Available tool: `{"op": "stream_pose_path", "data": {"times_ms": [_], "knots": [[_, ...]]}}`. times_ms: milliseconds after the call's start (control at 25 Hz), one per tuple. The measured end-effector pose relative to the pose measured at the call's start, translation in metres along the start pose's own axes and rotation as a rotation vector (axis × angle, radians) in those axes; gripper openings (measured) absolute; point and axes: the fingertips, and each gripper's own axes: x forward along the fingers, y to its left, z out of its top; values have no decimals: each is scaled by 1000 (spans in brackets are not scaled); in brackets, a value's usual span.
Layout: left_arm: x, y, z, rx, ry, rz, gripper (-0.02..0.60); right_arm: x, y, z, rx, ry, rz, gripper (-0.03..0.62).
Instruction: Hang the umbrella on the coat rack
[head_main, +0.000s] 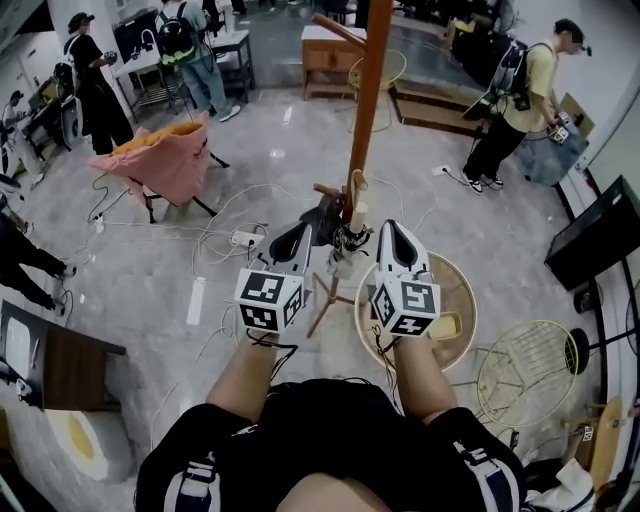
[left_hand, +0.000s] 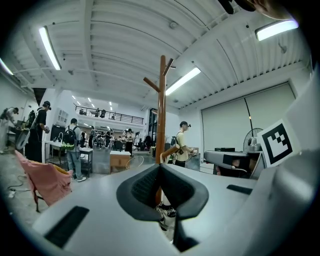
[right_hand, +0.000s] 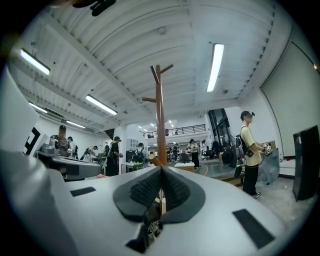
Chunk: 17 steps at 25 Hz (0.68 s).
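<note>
While both grippers hover close to the rack (head_main: 368, 90), the head view shows the umbrella (head_main: 330, 222) low on the pole, between the two tips and just beyond them. Its curved handle (head_main: 357, 188) loops by a short low peg, with dark folds hanging under it. It looks hung, though I cannot tell how deep the hook sits. The left gripper (head_main: 300, 232) and right gripper (head_main: 395, 228) each have their jaws together and hold nothing. Cables (head_main: 230, 215) trail on the floor to the left, and a round basket (head_main: 450, 300) stands to the near right.

In the left gripper view, the left gripper (left_hand: 160, 167) has its pads meeting at the tip with nothing pinched. The rack (left_hand: 161, 110) rises straight beyond, the peg (left_hand: 170, 151) juts to its right, and the umbrella (left_hand: 165, 215) shows as patterned fabric below the tips.

In the right gripper view, the right gripper (right_hand: 161, 170) is likewise closed and empty. The rack (right_hand: 160, 115) stands dead ahead, with the umbrella (right_hand: 152, 227) glimpsed under the pads.

The likeliest slip is a shallow hook. If either tip brushes the handle or fabric, the umbrella could slide off the peg and drop. A firmer knock to the thin pole could rock the rack. A foot caught in the cables could do the same.
</note>
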Motion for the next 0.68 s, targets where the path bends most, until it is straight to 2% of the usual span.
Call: {"op": "stream_pose_path", "data": {"times_ms": [680], "knots": [[-5, -14, 2, 7, 6, 10, 12, -7, -5, 3, 15, 8, 22, 12]]}}
